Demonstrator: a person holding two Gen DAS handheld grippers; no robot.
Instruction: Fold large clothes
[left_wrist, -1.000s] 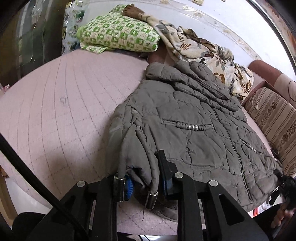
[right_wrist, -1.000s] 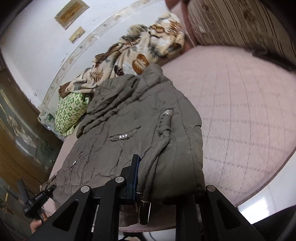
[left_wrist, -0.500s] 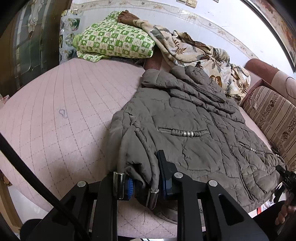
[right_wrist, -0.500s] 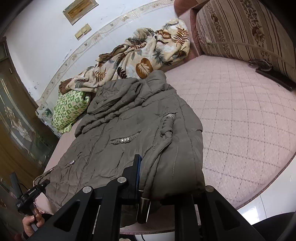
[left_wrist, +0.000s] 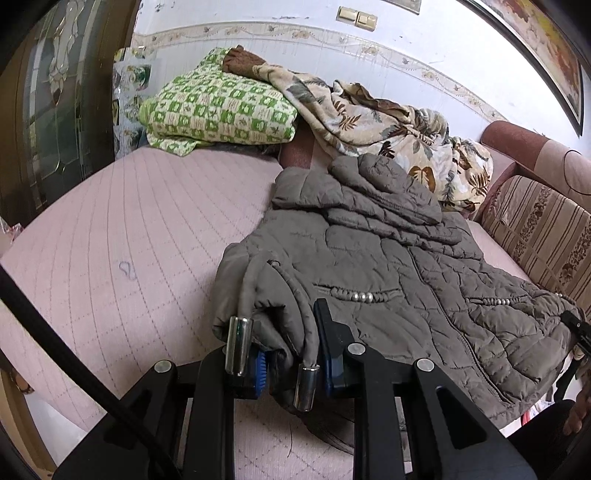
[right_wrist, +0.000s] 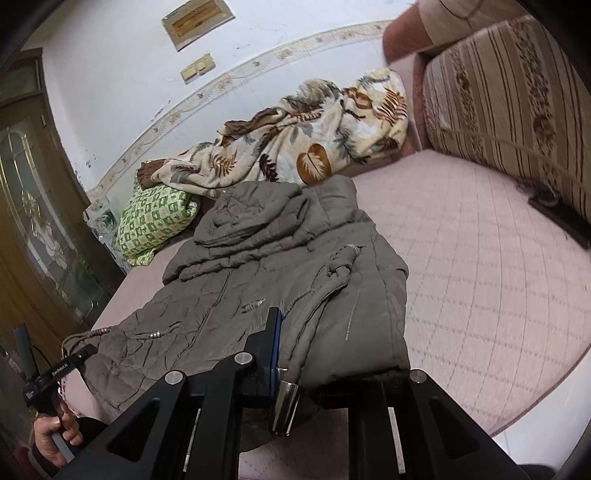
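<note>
Both tongs have risen over the last second, and the near hem of the grey quilted jacket (left_wrist: 388, 258) has come up off the pink bed (left_wrist: 129, 229) with them; more of the wall and its light switches now shows above the bedding in both views. The left tongs (left_wrist: 291, 354) are clenched on a bunch of hem fabric with its drawcord, whose metal end caps hang in front of the pads. The right tongs (right_wrist: 295, 354) are clenched on the opposite hem corner, though the fabric drapes over the far pad, so that pad's contact is only presumed. The rest of the jacket lies face up on the bed, hood toward the leaf-print blanket (right_wrist: 303, 147) and the green checked bundle (left_wrist: 221, 110). With the hem lifted at both corners, the bottom-to-top fold looks begun; carrying the hem toward the hood would be the next move
</note>
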